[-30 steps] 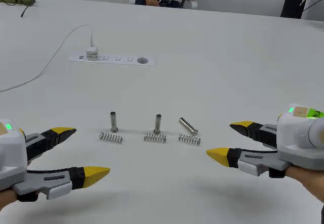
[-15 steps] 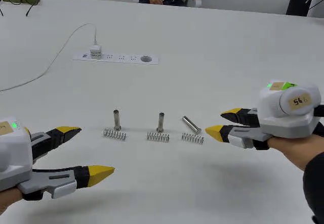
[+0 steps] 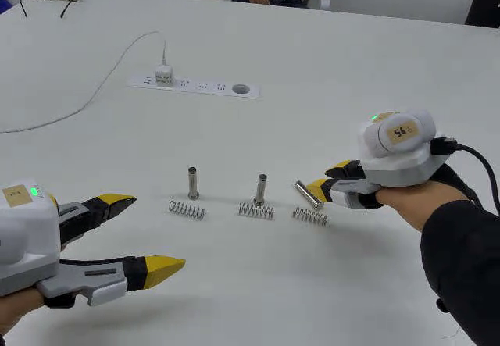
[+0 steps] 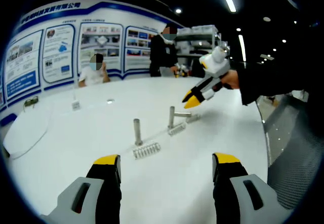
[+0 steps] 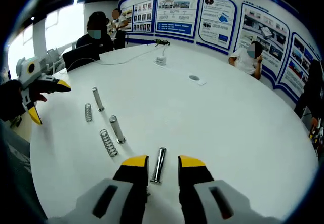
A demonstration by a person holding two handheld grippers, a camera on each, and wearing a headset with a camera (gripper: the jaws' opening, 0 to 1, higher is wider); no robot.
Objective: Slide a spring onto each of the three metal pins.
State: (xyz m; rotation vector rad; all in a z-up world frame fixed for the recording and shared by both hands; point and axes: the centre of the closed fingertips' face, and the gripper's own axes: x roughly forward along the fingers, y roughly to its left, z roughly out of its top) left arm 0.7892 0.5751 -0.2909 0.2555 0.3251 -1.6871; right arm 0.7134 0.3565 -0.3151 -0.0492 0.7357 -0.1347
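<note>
By the lying pin, the right claw hangs, jaws apart

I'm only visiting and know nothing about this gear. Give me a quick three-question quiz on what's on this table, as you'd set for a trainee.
1. True or false: all three silver metal pins stand upright on the white table.
2. The yellow tips of the right hand-held gripper are nearest to: A) the lying pin; B) the white power strip; C) the dark glasses.
3. How many small coiled steel springs lie on the table, and is any on a pin yet?

Key: 1 false: two stand, and the lying pin is on its side. 2 A: the open jaws sit either side of it. 3 Three springs, none on a pin.
</note>
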